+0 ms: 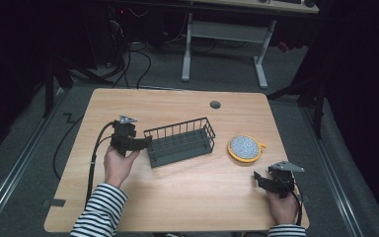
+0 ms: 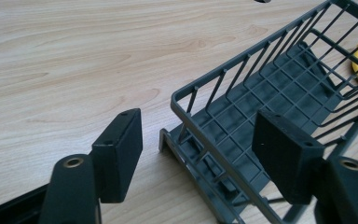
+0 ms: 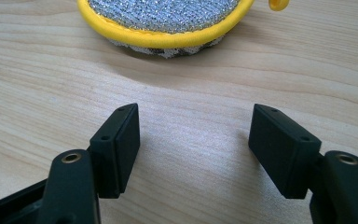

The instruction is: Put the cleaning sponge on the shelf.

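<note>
We are bringing the left claw (image 1: 145, 142) up to the near short end of the rack (image 1: 180, 143), which is sitting near the middle of the tabletop (image 1: 187, 197), angled a little. Its jaws are standing wide open and straddling the rack's end wall: in the left gripper view one pad (image 2: 121, 154) is hanging outside the corner over bare wood, while the other is hovering over the rack's (image 2: 270, 116) slatted floor. We are holding it this way, we judge, so that closing would pinch the wire rim and steady or shift the rack; nothing is gripped yet.

The right claw (image 1: 257, 178) is waiting low at the near right of the tabletop, jaws also spread and empty, and pointing at the scrubber (image 1: 245, 148), a round silver pad with a yellow rim lying just beside the rack's far end. In the right gripper view the scrubber (image 3: 168, 23) is lying straight ahead, near but untouched, likely the next pick for the rack.
</note>
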### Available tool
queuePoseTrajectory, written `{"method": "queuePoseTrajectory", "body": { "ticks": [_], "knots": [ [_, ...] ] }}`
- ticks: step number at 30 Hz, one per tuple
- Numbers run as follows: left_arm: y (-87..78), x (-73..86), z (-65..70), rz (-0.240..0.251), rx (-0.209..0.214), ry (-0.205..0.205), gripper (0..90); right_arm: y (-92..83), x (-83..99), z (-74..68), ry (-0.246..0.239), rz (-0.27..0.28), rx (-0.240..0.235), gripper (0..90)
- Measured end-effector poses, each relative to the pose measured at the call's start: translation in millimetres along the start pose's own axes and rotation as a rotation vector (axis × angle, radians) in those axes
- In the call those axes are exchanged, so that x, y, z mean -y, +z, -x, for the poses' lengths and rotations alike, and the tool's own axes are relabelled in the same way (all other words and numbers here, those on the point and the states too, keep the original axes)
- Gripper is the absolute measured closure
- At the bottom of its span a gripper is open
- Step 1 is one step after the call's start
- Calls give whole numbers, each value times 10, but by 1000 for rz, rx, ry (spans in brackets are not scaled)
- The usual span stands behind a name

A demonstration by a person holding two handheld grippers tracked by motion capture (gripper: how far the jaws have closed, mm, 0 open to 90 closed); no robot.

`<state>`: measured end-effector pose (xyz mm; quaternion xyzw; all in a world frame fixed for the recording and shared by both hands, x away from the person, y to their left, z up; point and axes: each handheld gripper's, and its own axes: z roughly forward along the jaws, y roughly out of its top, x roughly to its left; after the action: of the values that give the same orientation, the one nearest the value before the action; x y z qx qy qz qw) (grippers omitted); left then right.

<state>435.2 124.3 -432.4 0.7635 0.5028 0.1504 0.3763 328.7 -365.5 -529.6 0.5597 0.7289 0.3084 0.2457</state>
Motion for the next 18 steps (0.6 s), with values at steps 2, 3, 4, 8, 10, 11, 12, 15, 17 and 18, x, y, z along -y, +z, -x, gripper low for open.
{"method": "queuePoseTrajectory", "body": {
  "ticks": [2, 3, 4, 8, 10, 11, 12, 15, 17, 18],
  "knots": [
    [63, -17, 9, -21, -14, 19, 373, 0, 0, 0, 0, 0, 0, 340],
    [86, -22, 12, -28, -18, 21, 379, 0, 0, 0, 0, 0, 0, 340],
    [86, -22, 12, -28, -18, 21, 387, 0, 0, 0, 0, 0, 0, 340],
    [126, -17, 40, -44, -47, 52, 429, 0, 0, -1, 0, -1, 1, 340],
    [146, -6, 52, -49, -59, 67, 454, 0, 0, -1, 0, -1, 1, 340],
    [162, 1, 52, -51, -58, 70, 464, 0, 0, -1, 0, 0, 1, 340],
    [168, 3, 51, -48, -56, 67, 474, 0, 0, -1, -1, 0, 0, 340],
    [176, 12, 44, -43, -41, 65, 519, -1, 1, -2, -1, -1, 1, 340],
    [178, 19, 55, -36, -35, 68, 545, -1, 1, -1, -2, 0, 0, 340],
    [178, 19, 55, -36, -35, 68, 554, -1, 1, -1, -2, 0, 0, 340]
  ]
}}
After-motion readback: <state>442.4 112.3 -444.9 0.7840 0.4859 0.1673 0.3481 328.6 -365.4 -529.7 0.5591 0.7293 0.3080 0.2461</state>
